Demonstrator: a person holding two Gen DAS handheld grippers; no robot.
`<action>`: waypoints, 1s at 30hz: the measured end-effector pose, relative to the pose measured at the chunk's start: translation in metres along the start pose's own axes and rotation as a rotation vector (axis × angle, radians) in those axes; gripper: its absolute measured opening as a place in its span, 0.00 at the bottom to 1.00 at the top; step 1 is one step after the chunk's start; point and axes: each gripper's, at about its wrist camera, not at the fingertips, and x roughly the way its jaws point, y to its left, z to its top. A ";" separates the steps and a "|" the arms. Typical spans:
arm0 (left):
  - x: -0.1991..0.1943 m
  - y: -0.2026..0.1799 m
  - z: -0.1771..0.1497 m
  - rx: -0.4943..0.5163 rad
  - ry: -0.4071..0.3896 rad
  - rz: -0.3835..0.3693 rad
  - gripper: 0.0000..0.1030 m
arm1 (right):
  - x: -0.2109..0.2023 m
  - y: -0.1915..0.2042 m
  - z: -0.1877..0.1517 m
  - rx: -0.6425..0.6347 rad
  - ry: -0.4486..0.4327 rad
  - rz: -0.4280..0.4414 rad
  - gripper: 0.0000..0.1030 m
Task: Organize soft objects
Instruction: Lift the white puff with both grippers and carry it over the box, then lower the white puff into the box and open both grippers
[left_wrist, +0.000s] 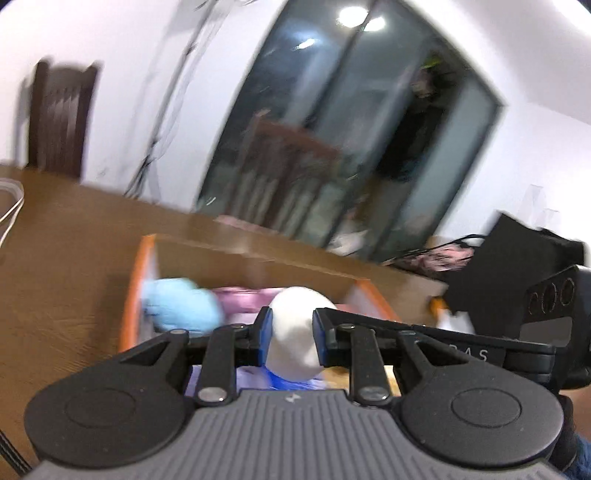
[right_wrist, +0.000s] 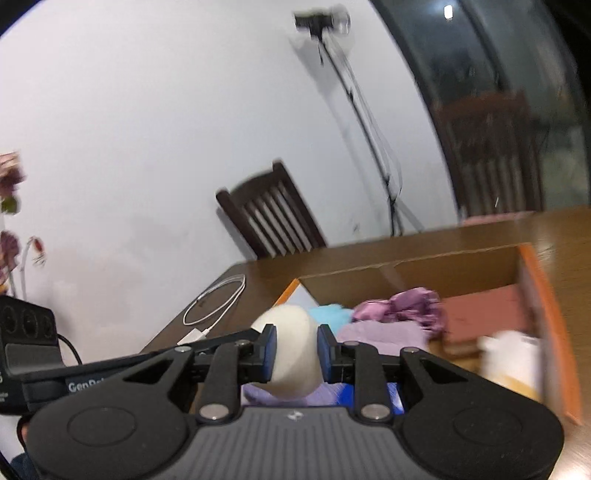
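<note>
My left gripper (left_wrist: 292, 334) is shut on a white soft ball (left_wrist: 295, 332), held above an open cardboard box (left_wrist: 236, 254) with orange edges. In the box lie a light blue plush (left_wrist: 177, 308) and pink cloth (left_wrist: 243, 299). My right gripper (right_wrist: 296, 350) is shut on a cream soft ball (right_wrist: 293, 354), held above the same box (right_wrist: 443, 266). There I see a purple ruffled cloth (right_wrist: 406, 302), a lilac folded cloth (right_wrist: 380, 334), a light blue item (right_wrist: 330, 314), a reddish fabric (right_wrist: 484, 314) and a white object (right_wrist: 511, 354). The right gripper's body (left_wrist: 535, 306) shows in the left wrist view.
The box stands on a brown wooden table (left_wrist: 55, 258). A white cable (right_wrist: 218, 306) lies coiled on the table left of the box. A dark wooden chair (right_wrist: 269, 221) stands behind the table by the white wall. A glass door (left_wrist: 332, 129) and a tripod stand (right_wrist: 369, 122) are beyond.
</note>
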 end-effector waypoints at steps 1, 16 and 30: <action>0.011 0.009 0.005 -0.007 0.024 0.039 0.22 | 0.022 -0.004 0.006 0.014 0.035 -0.003 0.23; 0.065 0.031 -0.005 0.136 0.127 0.220 0.14 | 0.127 -0.021 0.000 0.049 0.259 -0.095 0.21; -0.051 -0.043 -0.006 0.218 -0.020 0.160 0.16 | -0.015 0.038 0.015 -0.162 0.044 -0.157 0.31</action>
